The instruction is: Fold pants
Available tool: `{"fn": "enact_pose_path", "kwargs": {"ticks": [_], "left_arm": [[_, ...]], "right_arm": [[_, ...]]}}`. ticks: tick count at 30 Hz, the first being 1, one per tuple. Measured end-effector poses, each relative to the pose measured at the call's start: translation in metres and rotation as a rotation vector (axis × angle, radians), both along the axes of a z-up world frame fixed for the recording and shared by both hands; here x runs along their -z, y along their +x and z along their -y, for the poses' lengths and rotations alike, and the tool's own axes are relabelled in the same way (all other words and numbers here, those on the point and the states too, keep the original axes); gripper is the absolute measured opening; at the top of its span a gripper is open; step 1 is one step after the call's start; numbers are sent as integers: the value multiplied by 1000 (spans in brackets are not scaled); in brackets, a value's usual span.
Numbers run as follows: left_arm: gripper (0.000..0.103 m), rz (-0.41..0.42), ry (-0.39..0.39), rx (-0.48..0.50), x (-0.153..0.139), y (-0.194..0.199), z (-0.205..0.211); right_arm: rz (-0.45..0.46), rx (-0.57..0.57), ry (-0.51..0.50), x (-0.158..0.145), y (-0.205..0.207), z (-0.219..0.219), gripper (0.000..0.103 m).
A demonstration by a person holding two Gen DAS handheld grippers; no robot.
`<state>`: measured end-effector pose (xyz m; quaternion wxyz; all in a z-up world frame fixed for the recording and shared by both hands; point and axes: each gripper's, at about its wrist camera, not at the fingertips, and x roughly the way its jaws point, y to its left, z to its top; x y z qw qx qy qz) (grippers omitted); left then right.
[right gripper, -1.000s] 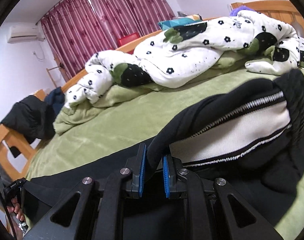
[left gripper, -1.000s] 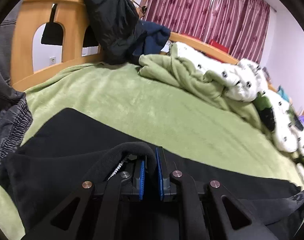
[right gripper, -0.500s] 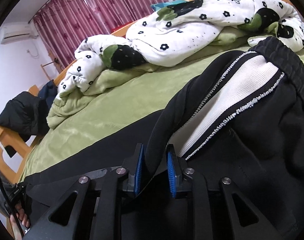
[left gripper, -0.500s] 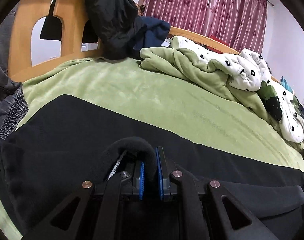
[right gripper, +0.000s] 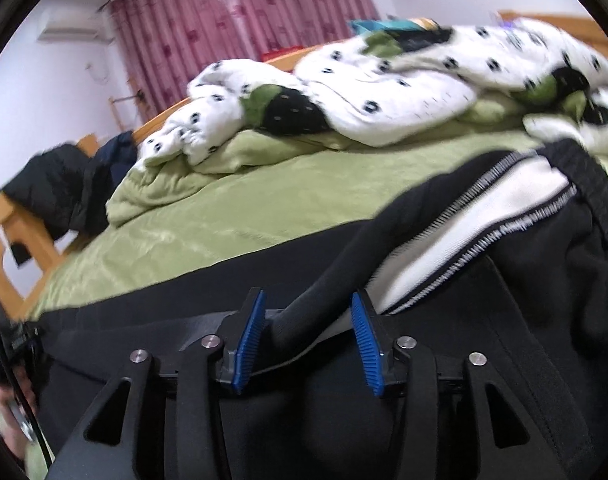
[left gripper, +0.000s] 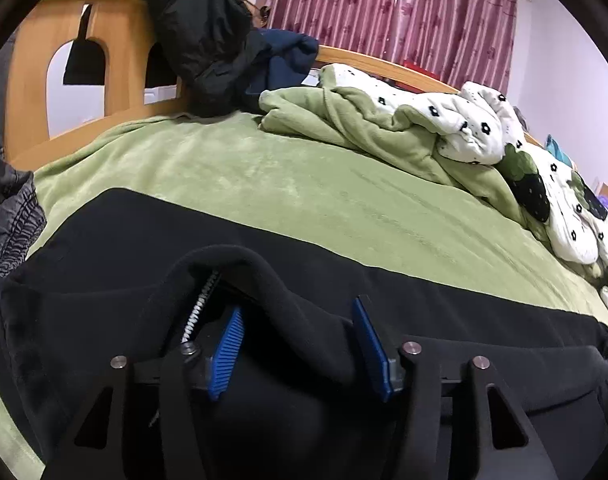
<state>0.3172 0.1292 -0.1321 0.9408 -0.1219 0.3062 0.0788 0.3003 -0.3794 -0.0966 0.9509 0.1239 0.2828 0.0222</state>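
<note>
Left gripper (left gripper: 298, 338), right gripper (right gripper: 309, 336) jaws just opening, pads clear; black pants (left gripper: 116, 240) fold between each, on green blanket (left gripper: 304, 184).

Both wrist views low, close, perhaps overlapping bed (left gripper: 304, 184).

Bare green blanket (left gripper: 304, 184) ahead; bunched duvet (left gripper: 463, 120) beyond.

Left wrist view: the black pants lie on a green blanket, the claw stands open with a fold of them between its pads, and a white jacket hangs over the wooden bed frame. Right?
Not quite. The jacket over the bed frame is black, as the left wrist view shows. The rest holds: black pants on the green blanket, left claw open around a fold.
</note>
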Motion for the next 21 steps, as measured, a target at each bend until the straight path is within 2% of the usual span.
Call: {"fn": "enact_pose_path", "kwargs": {"ticks": [5,12,16,19,21], "left_arm": [[62,11,7,13,-2,-4,3],[67,32,2,46,-5,-8,8],[69,48,-17,131,-7,-12,17],[69,40,-54,246,-6,-13,30],[69,32,-17,281,-5,-14,42]], "right_arm": [[24,-42,-105,-4,-6,-20,59],[-4,-52,-146,-2,-5,-27,69],[-28,-83,-169,2,-3,-32,69],[-28,-96,-213,3,-4,-41,69],[-21,-108,-253,3,-6,-49,69]]}}
